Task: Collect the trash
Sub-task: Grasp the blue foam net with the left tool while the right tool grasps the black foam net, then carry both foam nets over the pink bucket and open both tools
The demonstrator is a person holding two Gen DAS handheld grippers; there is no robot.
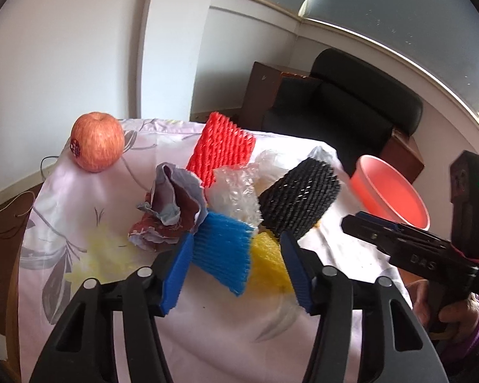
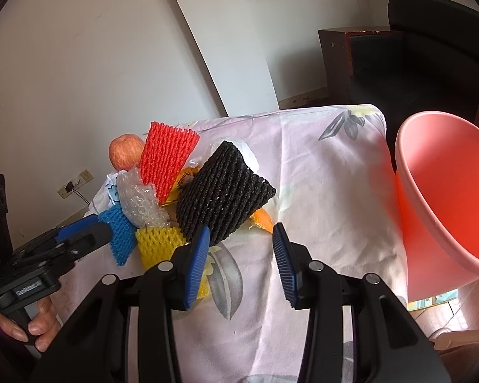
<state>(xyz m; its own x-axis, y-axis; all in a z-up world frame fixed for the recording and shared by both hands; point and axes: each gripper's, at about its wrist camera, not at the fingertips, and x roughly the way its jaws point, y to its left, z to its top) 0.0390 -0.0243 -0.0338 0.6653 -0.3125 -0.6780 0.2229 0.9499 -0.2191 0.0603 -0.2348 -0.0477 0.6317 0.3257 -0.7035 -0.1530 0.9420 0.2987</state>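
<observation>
Floral tablecloth point(image 1: 89, 223) — left claw point(image 1: 236, 266) gaping around blue foam net point(image 1: 222, 252), right claw point(image 2: 241, 260) open, empty.

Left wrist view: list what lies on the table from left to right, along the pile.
Apple → crumpled paper → blue foam net → black foam net → pink basin.

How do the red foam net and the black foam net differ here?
The red foam net looks flattened and leans up behind the pile; the black foam net is rounded and lies on its side in front. Red is farther from the pink basin; black is nearer. Both share the ribbed mesh texture.
</observation>
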